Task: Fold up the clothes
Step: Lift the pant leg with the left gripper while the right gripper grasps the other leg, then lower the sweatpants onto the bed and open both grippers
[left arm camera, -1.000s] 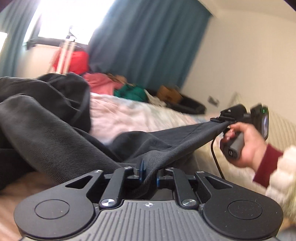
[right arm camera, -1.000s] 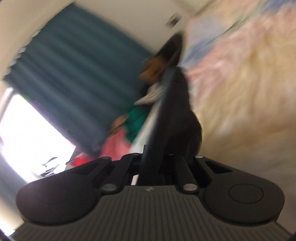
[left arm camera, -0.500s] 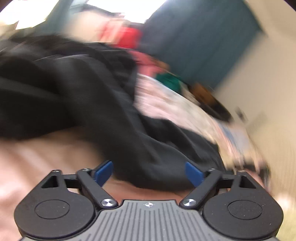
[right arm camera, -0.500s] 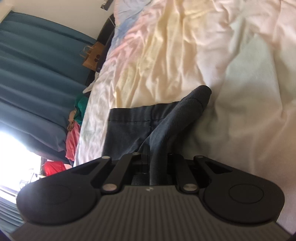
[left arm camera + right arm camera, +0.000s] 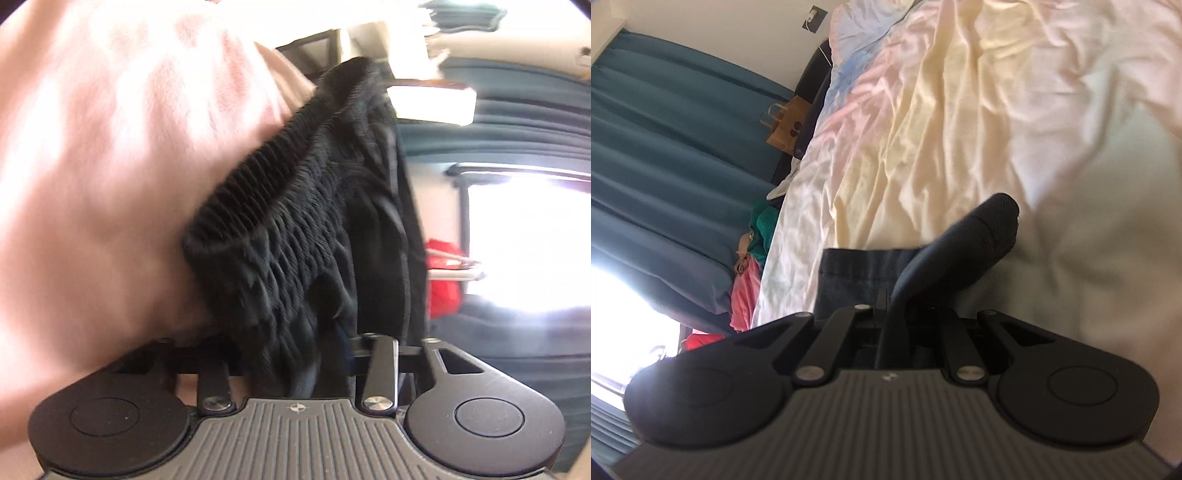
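Black clothing (image 5: 295, 229) fills the middle of the left view, bunched in the left gripper (image 5: 332, 354); jaws hidden, cannot tell. The right gripper (image 5: 892, 317) pinches its dark hem (image 5: 960, 251) over the bed (image 5: 960, 110).

Left tongs (image 5: 325, 354) are rolled sideways, closed on black cloth; right tongs (image 5: 892, 314) likewise tilted and clamped tight.

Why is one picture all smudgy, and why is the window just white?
Left wrist view: the pink bedding and the black garment are streaked with motion blur, and the window is washed out to plain white by glare. Right wrist view: mostly sharp; creases in the pastel sheet show clearly, with the far right edge soft and a blown-out window at lower left.
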Action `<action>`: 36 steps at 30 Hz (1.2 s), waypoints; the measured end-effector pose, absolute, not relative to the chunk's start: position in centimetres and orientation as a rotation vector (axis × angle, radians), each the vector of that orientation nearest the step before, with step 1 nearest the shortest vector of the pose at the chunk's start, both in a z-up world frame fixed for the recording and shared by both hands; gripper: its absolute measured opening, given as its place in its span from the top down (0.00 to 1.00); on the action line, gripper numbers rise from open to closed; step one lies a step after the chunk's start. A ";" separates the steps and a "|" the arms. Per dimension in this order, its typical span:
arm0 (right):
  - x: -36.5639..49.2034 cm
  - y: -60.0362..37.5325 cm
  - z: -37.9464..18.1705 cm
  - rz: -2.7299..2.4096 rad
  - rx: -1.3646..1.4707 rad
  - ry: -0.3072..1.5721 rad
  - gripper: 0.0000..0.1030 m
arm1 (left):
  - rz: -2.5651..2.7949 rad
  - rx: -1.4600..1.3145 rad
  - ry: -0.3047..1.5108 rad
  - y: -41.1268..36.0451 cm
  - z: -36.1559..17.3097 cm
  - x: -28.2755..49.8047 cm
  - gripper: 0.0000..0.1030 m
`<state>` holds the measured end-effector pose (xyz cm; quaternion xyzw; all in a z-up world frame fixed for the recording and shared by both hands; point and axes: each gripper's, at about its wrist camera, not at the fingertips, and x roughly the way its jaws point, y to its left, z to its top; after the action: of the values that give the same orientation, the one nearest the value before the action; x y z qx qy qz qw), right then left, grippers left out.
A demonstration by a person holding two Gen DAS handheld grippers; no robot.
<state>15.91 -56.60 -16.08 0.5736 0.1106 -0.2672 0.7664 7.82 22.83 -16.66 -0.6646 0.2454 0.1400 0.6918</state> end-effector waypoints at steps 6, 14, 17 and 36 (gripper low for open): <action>21.2 -57.4 -10.7 -0.480 1.015 0.319 0.92 | 0.313 -1.250 0.517 23.9 -9.7 9.4 0.84; 25.1 -58.3 -0.7 -0.315 0.918 0.284 0.92 | 0.259 -1.285 0.405 30.8 -1.4 8.4 0.87; 21.6 -58.4 0.1 -0.279 0.890 0.163 0.92 | 0.217 -1.301 0.431 31.8 -1.1 6.5 0.87; 5.5 -58.6 -14.4 -0.420 0.854 0.561 0.87 | 0.217 -0.869 0.767 34.2 -8.8 1.1 0.74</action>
<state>5.50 -58.64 -14.36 0.4058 0.2667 -0.1995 0.8512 1.12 34.22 -8.83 -0.4095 0.3619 0.1023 0.8312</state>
